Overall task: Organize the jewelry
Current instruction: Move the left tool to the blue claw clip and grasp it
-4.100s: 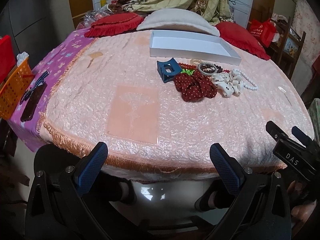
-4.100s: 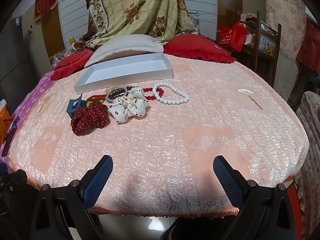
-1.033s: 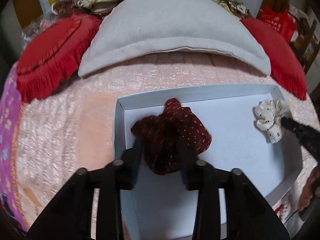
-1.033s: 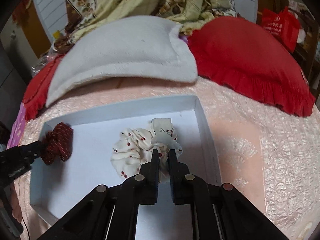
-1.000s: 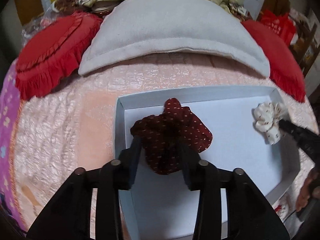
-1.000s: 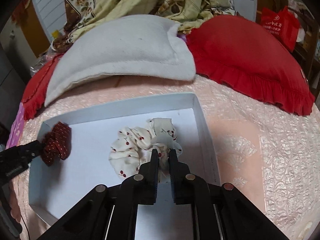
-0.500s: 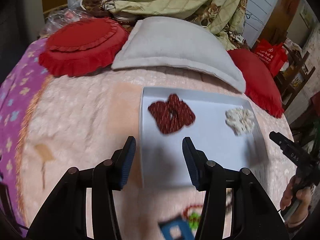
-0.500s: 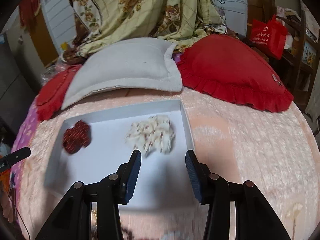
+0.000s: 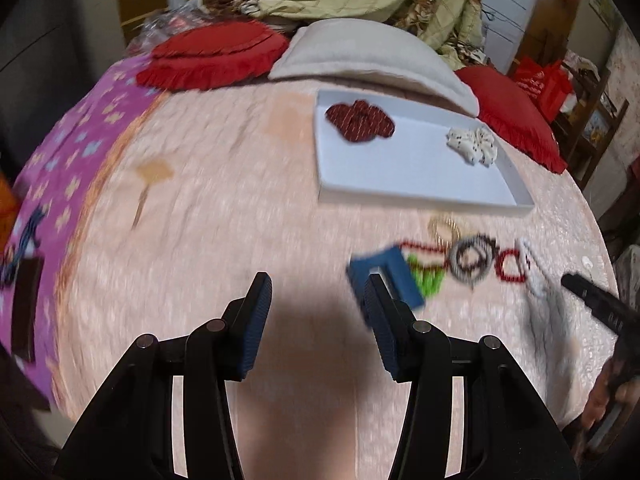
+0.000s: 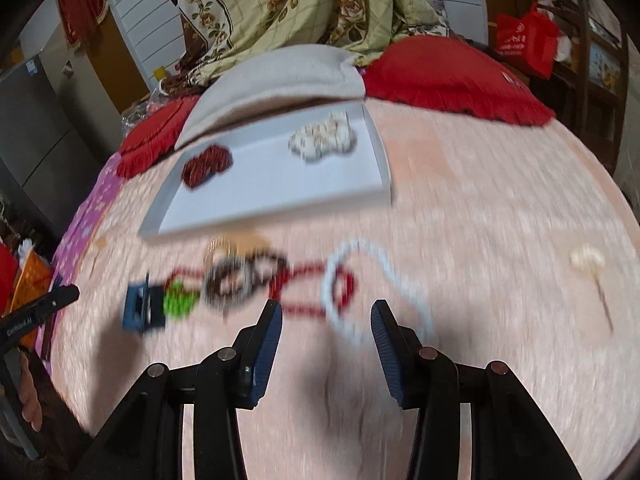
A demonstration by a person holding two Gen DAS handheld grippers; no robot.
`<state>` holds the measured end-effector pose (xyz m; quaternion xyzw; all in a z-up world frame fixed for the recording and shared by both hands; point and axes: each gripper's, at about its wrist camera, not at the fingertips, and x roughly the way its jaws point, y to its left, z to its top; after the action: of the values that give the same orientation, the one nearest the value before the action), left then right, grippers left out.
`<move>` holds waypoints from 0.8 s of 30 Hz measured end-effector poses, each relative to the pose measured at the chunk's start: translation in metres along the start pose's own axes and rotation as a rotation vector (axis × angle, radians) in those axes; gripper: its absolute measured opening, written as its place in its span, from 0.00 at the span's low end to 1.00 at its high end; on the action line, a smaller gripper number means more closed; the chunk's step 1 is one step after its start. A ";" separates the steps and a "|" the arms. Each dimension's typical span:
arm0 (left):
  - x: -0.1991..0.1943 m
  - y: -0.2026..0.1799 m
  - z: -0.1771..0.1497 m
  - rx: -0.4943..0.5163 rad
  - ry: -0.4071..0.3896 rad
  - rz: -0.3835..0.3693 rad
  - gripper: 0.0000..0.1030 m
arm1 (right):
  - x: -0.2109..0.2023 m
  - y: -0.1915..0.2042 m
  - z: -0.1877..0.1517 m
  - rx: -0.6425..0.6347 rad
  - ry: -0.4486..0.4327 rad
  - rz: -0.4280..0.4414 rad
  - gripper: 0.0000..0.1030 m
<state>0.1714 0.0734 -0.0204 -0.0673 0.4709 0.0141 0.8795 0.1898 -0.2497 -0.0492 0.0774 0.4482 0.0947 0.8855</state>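
Both the left gripper and right gripper hover spread apart, holding nothing; two scrunchies (dark red, white) lie in the white tray.

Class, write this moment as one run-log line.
left gripper: open, empty | right gripper: open, empty | white tray: holds red scrunchie, white scrunchie | blue claw clip, bracelets: outside tray

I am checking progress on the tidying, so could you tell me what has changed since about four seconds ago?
The dark red scrunchie and the white spotted scrunchie went from the pile into the white tray. The left gripper and right gripper released them, pulled back and stand open. The blue hair claw, bead bracelets and white bead strand stayed on the bedspread.
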 end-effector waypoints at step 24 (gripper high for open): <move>0.002 0.004 -0.063 -0.017 0.027 0.045 0.46 | 0.000 0.010 -0.064 -0.045 -0.019 -0.039 0.43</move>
<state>0.1197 0.0693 -0.0569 -0.0643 0.4839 0.0368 0.8720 0.1368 -0.2371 -0.0843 0.0496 0.4391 0.0866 0.8929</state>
